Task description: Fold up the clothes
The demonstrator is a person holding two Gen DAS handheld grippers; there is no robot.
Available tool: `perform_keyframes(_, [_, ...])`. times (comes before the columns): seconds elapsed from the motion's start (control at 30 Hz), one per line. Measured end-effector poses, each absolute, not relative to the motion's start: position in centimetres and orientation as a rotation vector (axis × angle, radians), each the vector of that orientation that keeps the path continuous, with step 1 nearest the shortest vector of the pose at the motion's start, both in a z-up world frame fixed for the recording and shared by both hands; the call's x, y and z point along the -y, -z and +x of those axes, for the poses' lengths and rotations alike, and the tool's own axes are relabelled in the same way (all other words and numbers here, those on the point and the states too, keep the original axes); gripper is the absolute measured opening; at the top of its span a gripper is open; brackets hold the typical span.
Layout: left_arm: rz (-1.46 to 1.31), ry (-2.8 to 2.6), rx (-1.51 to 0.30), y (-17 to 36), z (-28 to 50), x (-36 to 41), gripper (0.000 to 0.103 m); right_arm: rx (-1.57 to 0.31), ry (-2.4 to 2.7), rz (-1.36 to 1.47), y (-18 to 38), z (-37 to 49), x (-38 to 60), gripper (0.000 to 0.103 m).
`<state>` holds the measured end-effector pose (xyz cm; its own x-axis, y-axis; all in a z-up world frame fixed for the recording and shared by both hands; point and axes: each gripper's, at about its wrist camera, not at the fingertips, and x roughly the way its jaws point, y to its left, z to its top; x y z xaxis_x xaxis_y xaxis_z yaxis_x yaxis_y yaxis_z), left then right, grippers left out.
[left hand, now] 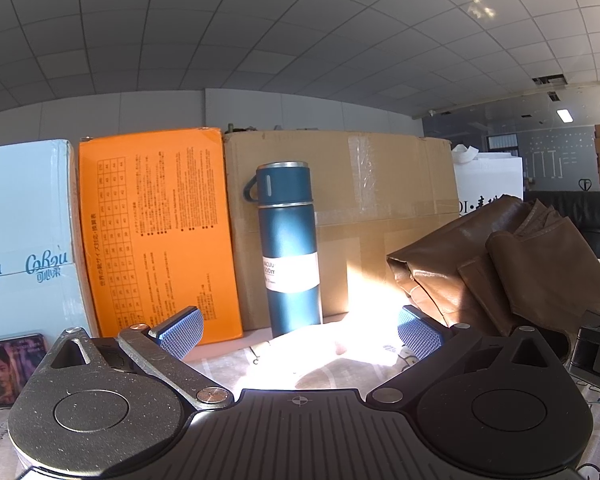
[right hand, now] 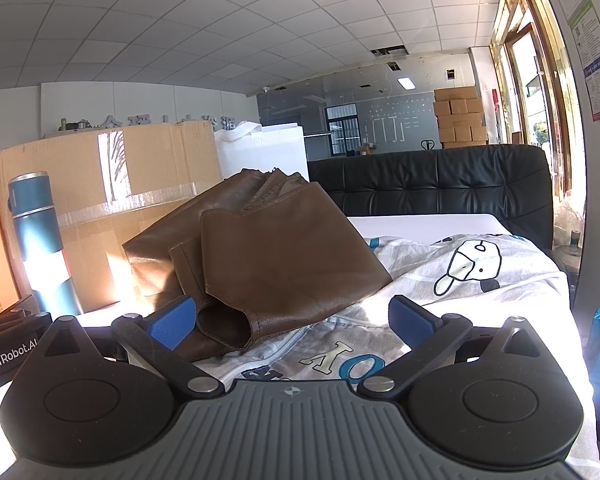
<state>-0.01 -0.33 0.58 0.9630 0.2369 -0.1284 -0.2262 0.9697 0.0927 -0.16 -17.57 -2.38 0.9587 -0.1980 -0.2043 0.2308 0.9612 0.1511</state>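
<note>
A brown leather-like garment [right hand: 268, 256] lies bunched on a printed cloth [right hand: 460, 280] that covers the table; a sleeve cuff opens toward me. It also shows at the right of the left wrist view [left hand: 500, 264]. My right gripper [right hand: 296, 320] is open, low over the cloth, with the cuff just inside its left finger [right hand: 172, 320]. My left gripper [left hand: 300, 332] is open and empty, to the left of the garment, facing a blue flask [left hand: 290, 248].
A cardboard box [left hand: 380, 200], an orange box [left hand: 156, 232] and a pale blue box [left hand: 24, 232] stand behind the flask. A black sofa [right hand: 440, 184] is beyond the table. The other gripper's black body [left hand: 598, 356] sits at the right edge.
</note>
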Motion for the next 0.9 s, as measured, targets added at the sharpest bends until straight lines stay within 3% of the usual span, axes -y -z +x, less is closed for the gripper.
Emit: perform_keyframes(0.9, [0.076, -0.236, -0.141, -0.59, 0.01, 0.35, 0.103, -0.194, 0.214, 0.171, 2.43, 0.10, 17.68, 0.103])
